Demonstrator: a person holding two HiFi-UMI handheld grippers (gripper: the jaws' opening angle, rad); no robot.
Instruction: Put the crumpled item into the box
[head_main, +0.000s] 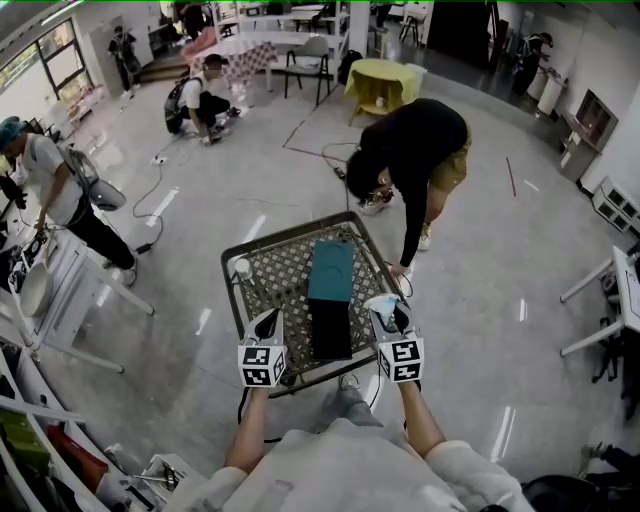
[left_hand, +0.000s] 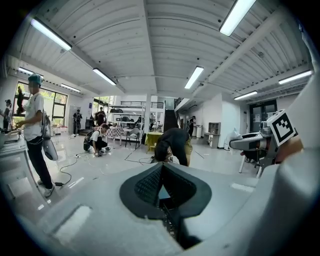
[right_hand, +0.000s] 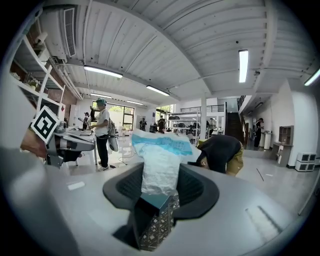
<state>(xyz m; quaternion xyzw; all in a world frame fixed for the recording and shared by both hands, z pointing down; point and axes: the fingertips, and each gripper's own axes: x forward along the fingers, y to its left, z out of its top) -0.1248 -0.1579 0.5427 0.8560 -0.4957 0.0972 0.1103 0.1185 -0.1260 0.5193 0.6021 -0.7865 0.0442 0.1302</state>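
A crumpled white and blue plastic bag (right_hand: 161, 160) stands up between the pads of my right gripper (right_hand: 161, 187), which is shut on it. In the head view this right gripper (head_main: 390, 308) hovers at the right side of the open box (head_main: 331, 300), whose teal lid lies back beyond a dark inside. A teal corner of the box (right_hand: 152, 201) shows under the jaws. My left gripper (head_main: 267, 322) hangs at the box's left side. Its pads (left_hand: 147, 185) meet at the tips with nothing between them.
The box lies on a small table with a metal lattice top (head_main: 270, 275). A person in black (head_main: 415, 150) bends over its far right corner, hand near the rim. A small white thing (head_main: 242, 267) sits at the far left corner. White tables (head_main: 60, 290) stand at left.
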